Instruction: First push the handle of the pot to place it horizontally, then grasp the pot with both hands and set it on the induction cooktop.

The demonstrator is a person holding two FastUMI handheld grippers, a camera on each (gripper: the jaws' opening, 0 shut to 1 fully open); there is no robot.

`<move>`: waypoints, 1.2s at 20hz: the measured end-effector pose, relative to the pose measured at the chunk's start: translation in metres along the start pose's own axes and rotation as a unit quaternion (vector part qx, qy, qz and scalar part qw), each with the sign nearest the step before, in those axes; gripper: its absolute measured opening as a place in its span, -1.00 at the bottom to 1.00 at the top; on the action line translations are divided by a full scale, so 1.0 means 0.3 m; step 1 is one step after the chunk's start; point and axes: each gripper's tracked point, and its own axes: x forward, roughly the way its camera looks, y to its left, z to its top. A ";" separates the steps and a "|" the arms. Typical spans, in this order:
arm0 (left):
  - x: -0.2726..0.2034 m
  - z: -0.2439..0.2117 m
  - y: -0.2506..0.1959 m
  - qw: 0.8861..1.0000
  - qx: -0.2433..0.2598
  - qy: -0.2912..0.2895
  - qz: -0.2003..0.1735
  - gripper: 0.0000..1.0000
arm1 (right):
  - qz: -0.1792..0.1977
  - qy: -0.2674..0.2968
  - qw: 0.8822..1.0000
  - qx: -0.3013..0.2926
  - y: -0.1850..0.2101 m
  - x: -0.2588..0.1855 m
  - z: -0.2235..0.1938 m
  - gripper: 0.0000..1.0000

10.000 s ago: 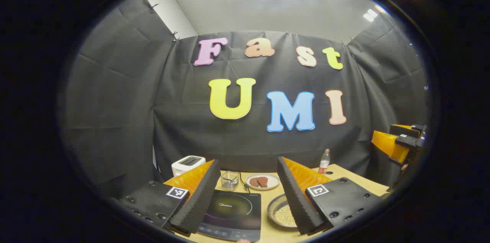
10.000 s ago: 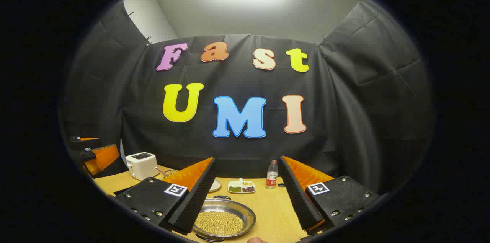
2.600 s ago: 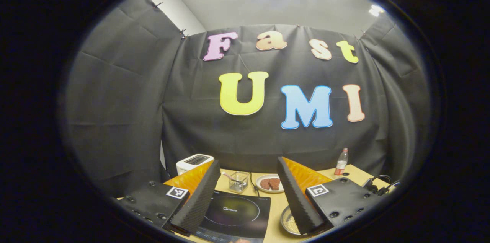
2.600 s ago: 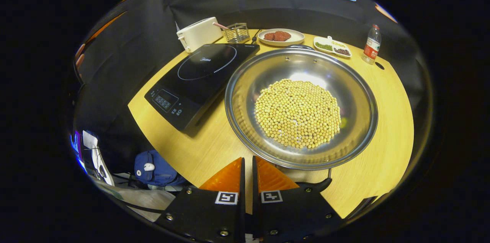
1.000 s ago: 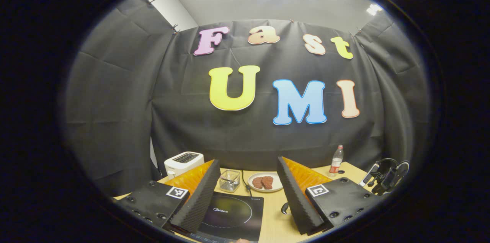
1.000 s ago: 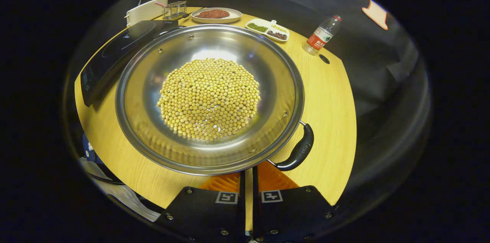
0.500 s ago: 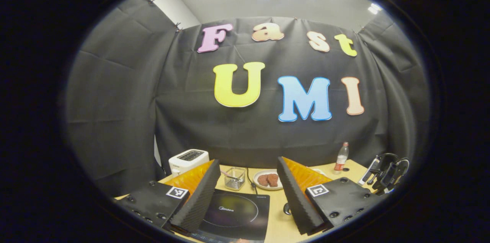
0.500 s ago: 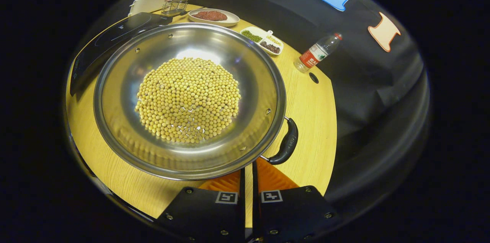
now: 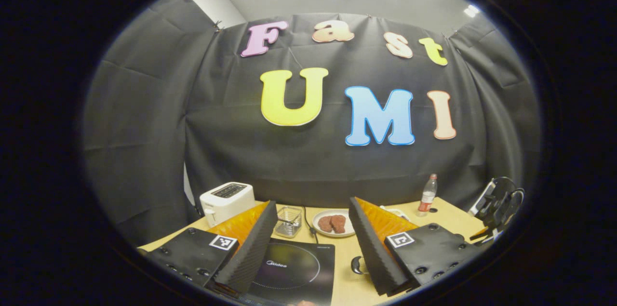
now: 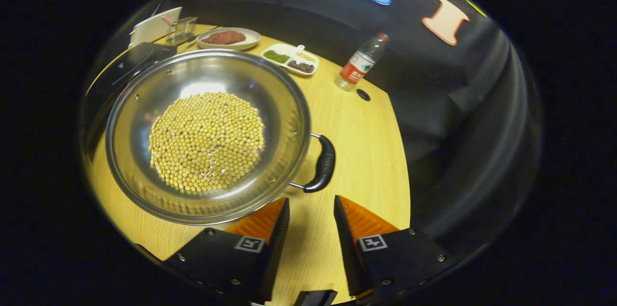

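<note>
A wide steel pot [image 10: 282, 103] holding soybeans [image 10: 207, 139] sits on the wooden table [image 10: 366, 152]. Its black right handle [image 10: 324, 164] points to the right. My right gripper [image 10: 311, 200] hovers open just below that handle, a short way off, with nothing between its fingers. The black induction cooktop [image 10: 123, 72] lies against the pot's far left side. In the left gripper view, my left gripper [image 9: 313, 204] is open and held level above the cooktop [image 9: 291, 267]. The pot's other black handle [image 9: 355, 265] peeks out beside its right finger.
Along the back stand a white toaster [image 9: 226, 201], a wire basket [image 9: 289, 221], a plate of meat [image 9: 332, 223], a divided dish [image 10: 290, 59] and a bottle [image 10: 361, 62]. A black rig with cables [image 9: 496, 202] hangs at the right. The table edge runs close to the right handle.
The right gripper, shut against the pot's handle, swung it round to the right, then drew back and opened. The left gripper only drifted slightly.
</note>
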 end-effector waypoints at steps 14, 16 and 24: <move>0.243 -0.288 -0.308 0.989 -0.011 0.108 -0.097 1.00 | 0.010 -0.131 0.968 0.214 -0.068 -0.124 0.206 0.95; 0.254 -0.370 -0.359 0.985 -0.005 0.137 -0.106 0.94 | 0.019 -0.128 0.970 0.205 -0.053 -0.099 0.209 0.95; 0.275 -0.663 -0.427 0.964 0.022 0.245 -0.096 0.96 | 0.059 -0.116 0.973 0.191 0.013 -0.006 0.226 0.96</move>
